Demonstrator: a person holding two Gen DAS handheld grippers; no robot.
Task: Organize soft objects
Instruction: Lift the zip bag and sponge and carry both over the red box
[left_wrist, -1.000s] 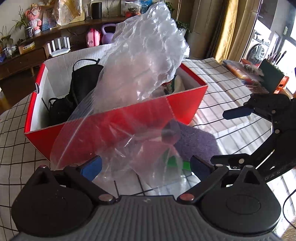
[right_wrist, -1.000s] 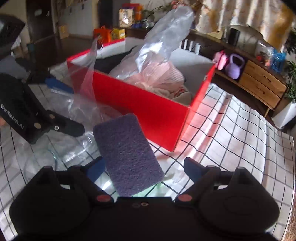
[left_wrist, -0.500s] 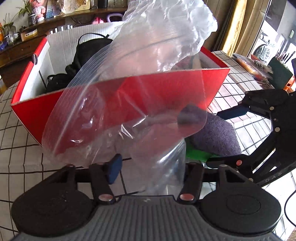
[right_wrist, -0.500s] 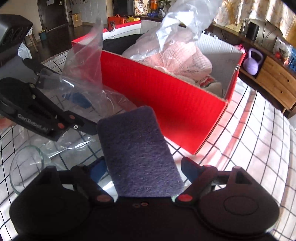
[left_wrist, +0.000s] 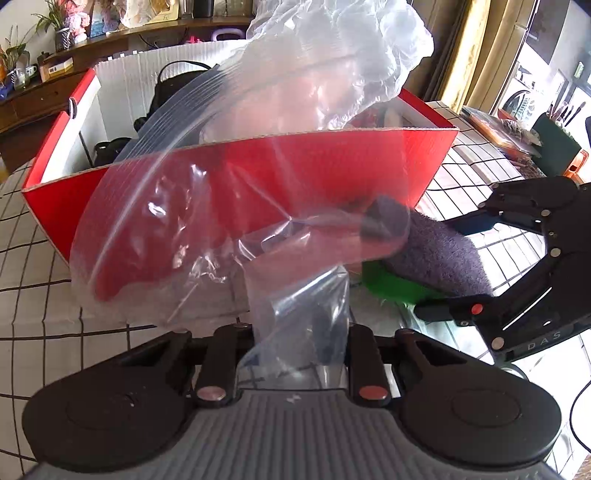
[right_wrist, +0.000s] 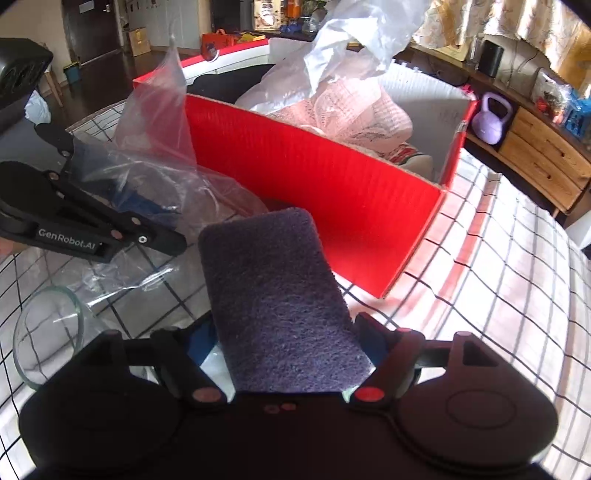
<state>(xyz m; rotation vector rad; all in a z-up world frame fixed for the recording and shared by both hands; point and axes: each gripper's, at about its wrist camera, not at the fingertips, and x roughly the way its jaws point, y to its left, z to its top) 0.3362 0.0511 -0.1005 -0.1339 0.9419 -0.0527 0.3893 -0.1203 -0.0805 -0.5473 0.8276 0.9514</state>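
Note:
My left gripper (left_wrist: 295, 332) is shut on a clear zip-lock plastic bag (left_wrist: 207, 206) and holds it up in front of the red box (left_wrist: 417, 162). The bag also shows in the right wrist view (right_wrist: 155, 162), pinched by the left gripper (right_wrist: 162, 218). My right gripper (right_wrist: 291, 350) is shut on a sponge with a purple scouring top (right_wrist: 277, 302) and a green underside (left_wrist: 391, 284). The right gripper (left_wrist: 443, 266) sits right of the bag. The sponge's tip touches the bag. The red box (right_wrist: 332, 192) holds a black bag (left_wrist: 166, 99), pink knit fabric (right_wrist: 362, 110) and crumpled plastic (left_wrist: 332, 55).
A white tablecloth with black grid lines (right_wrist: 498, 277) covers the table. A glass bowl (right_wrist: 48, 332) stands at the left near my right gripper. A wooden sideboard (right_wrist: 543, 155) with a purple kettlebell (right_wrist: 491, 118) lies behind. A knife block (left_wrist: 554, 144) and packets stand at the table's far right.
Both grippers have closed: the left on the plastic bag, the right on the sponge. Both have moved closer to the red box, and the sponge has risen toward the bag.

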